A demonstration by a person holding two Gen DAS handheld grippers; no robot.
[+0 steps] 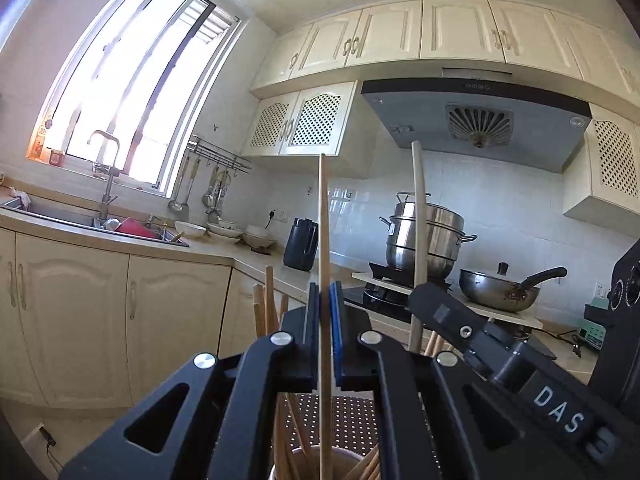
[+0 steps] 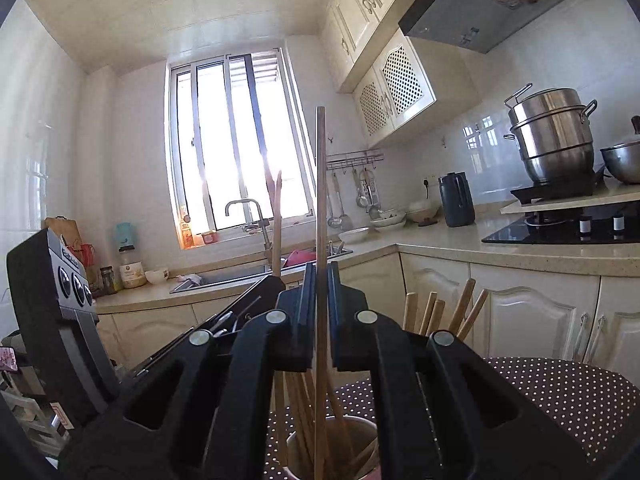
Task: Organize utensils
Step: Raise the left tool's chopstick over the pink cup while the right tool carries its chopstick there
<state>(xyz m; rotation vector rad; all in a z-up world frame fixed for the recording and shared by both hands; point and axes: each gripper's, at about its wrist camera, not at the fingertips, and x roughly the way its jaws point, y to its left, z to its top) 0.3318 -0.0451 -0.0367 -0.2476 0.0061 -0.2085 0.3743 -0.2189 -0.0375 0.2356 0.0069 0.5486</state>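
My left gripper [image 1: 325,292] is shut on a wooden chopstick [image 1: 324,216] that stands upright, its lower end in a round cup [image 1: 348,456] full of several chopsticks. My right gripper [image 2: 320,276] is shut on another upright chopstick [image 2: 320,184], its lower end in the same cup [image 2: 356,426]. The right gripper's body [image 1: 480,340] shows at the right in the left wrist view, with its chopstick [image 1: 419,216]. The left gripper's body [image 2: 240,312] shows at the left in the right wrist view. More chopsticks [image 2: 444,312] lean out of the cup.
The cup stands on a dark dotted cloth [image 2: 560,392]. Behind are cream cabinets [image 1: 80,312], a sink with a tap [image 1: 105,184], a black kettle [image 1: 301,249], a steel steamer pot [image 1: 434,236] and a wok [image 1: 500,286] on the hob.
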